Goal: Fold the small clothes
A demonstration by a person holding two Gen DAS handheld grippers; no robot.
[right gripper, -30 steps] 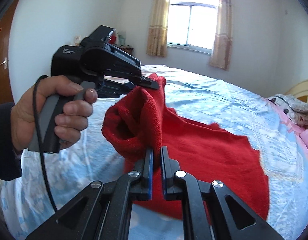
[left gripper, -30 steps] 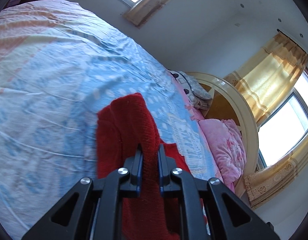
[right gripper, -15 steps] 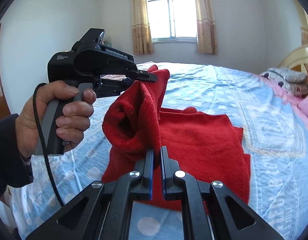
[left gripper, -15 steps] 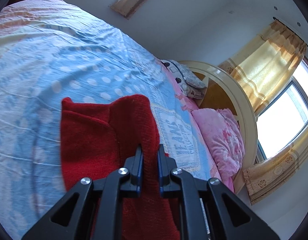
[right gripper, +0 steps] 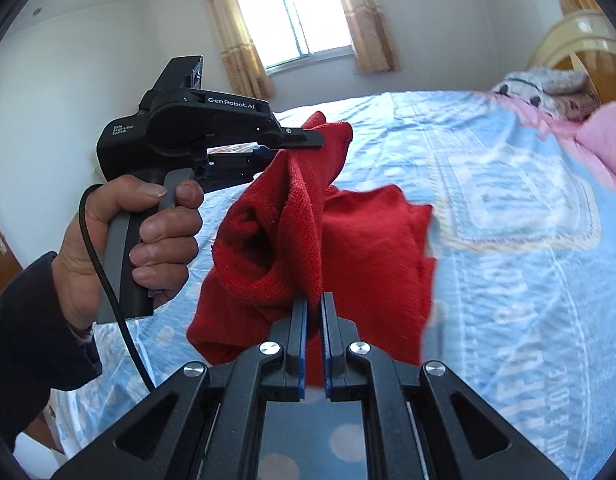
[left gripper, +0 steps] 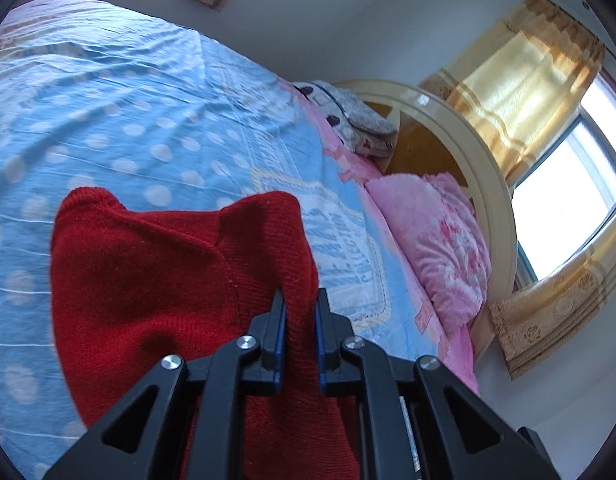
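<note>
A small red knitted sweater [left gripper: 155,280] hangs over the blue dotted bedsheet [left gripper: 127,120], lifted by both grippers. My left gripper [left gripper: 299,300] is shut on one edge of it; the cloth fills the gap between its fingers. In the right wrist view the sweater [right gripper: 368,248] droops in folds, with its far part trailing toward the sheet. My right gripper [right gripper: 315,300] is shut on a lower edge of the sweater. The left gripper [right gripper: 320,138] shows there too, held by a person's hand [right gripper: 143,232], pinching the sweater's top corner.
The bedsheet [right gripper: 508,220] spreads wide around the sweater. A pink pillow [left gripper: 440,236] and a grey patterned pillow [left gripper: 360,124] lie by the cream headboard [left gripper: 488,184]. Curtained windows [right gripper: 303,28] stand behind the bed.
Both grippers have carried the sweater sideways across the bed toward the pillows and the right one has rolled. The sweater's hanging part has swung and spread; both grips stay the same.
</note>
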